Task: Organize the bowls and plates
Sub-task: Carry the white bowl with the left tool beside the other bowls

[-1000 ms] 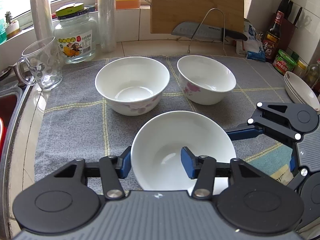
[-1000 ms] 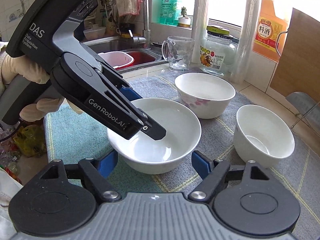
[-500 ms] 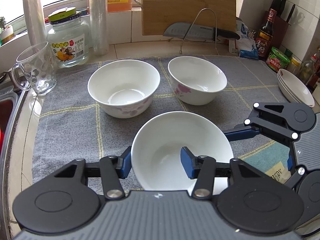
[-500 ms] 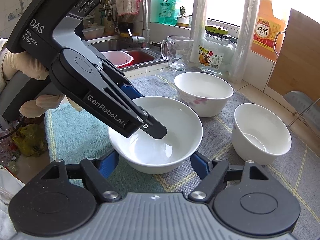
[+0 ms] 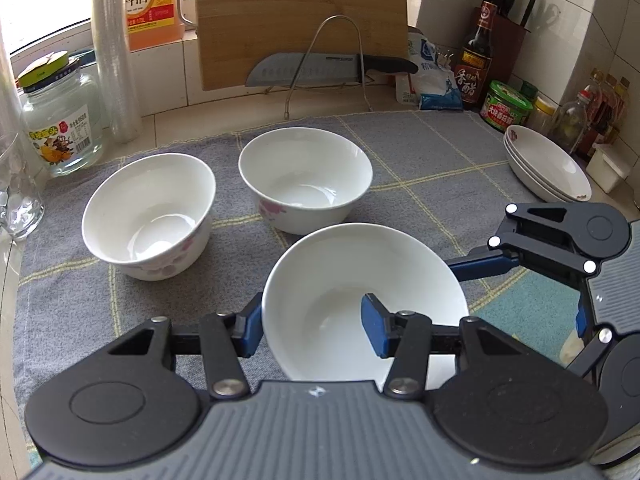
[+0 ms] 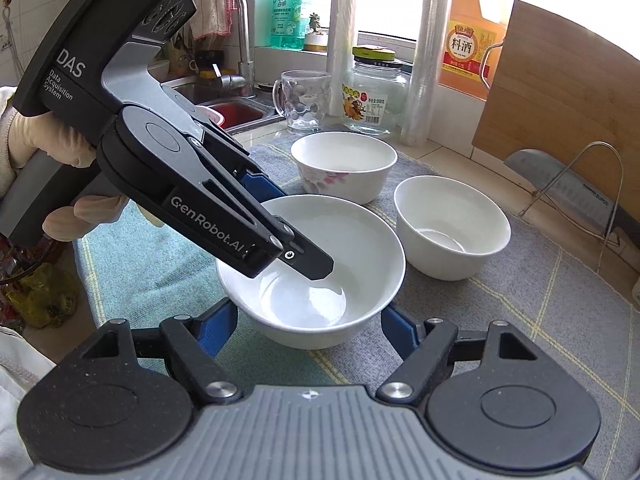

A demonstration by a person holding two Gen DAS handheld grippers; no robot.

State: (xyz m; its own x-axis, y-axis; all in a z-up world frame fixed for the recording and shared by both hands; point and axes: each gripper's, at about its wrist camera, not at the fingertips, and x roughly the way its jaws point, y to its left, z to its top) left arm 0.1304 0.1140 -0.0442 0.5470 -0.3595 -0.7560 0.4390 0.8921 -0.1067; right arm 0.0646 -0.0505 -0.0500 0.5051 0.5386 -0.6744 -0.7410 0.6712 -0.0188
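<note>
left hand-held gripper (image 5: 312,330): clamped on the near rim of the wide plain white ceramic bowl (image 5: 362,296); one blue finger outside the wall on the left, the other inside the bowl.
wide plain white ceramic bowl: nearest of three bowls, over the grey checked cloth (image 5: 420,152); cannot tell whether resting on the cloth or raised off it.
right hand-held gripper (image 6: 308,326): spread wide, holding nothing; blue fingers (image 6: 212,326) flanking the same bowl low on either side, apart from its wall.
white bowl with pink flowers, far left (image 5: 148,216): upright on the cloth, beside the other small bowl, not touching.
white bowl with pink flowers, far middle (image 5: 306,178): upright on the cloth, just beyond the held bowl.
stack of shallow white plates (image 5: 546,164): far right, at the cloth's edge on the surface, near the jars and bottles.
clear glass jar with a green lid (image 5: 58,120): far left, off the cloth, next to a roll of clear film (image 5: 116,52).
clear dimpled glass mug (image 6: 302,102): left of the jar, by the steel sink (image 6: 236,106).
wooden cutting board (image 5: 300,20): leaning upright at the far wall, a broad steel knife (image 5: 328,70) lying on the wire rack in front.
orange bottle of cooking wine (image 5: 152,0): on the window ledge behind the film roll.
dark glass bottle with a red label (image 5: 476,64): far right corner, near a green-lidded tub (image 5: 506,106).
</note>
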